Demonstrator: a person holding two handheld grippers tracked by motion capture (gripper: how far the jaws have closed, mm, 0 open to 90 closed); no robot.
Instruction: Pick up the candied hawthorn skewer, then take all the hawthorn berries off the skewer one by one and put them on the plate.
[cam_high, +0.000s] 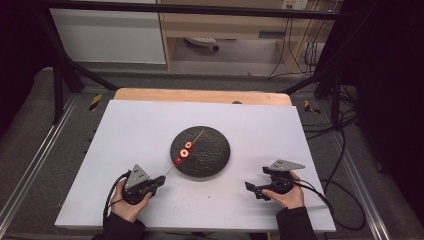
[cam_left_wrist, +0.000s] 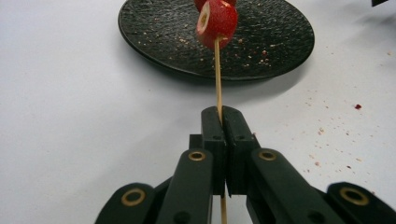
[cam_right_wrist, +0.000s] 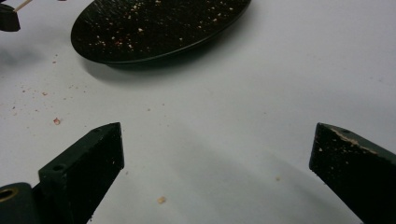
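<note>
Holding a thin wooden skewer (cam_left_wrist: 217, 74) by its near end, the left claw (cam_high: 159, 181) has its jaws pinched tight on the stick, just off the near-left rim of the plate. Skewer's long axis runs from that claw up and to the right, slanting across the round black textured plate (cam_high: 212, 155) at mid-table; far tip reaches toward the plate's back rim. Three red ring-shaped fruit slices (cam_high: 184, 152) are threaded on it, all above the plate. Plate itself carries crumbs, nothing else discernible. White table (cam_high: 125, 130) shows scattered red specks near the plate. Right claw (cam_high: 251, 188) sits well apart at the near right, jaws spread wide, empty, pointing toward the plate. Left hand is much the nearer; judged next: pulling the slices off.
</note>
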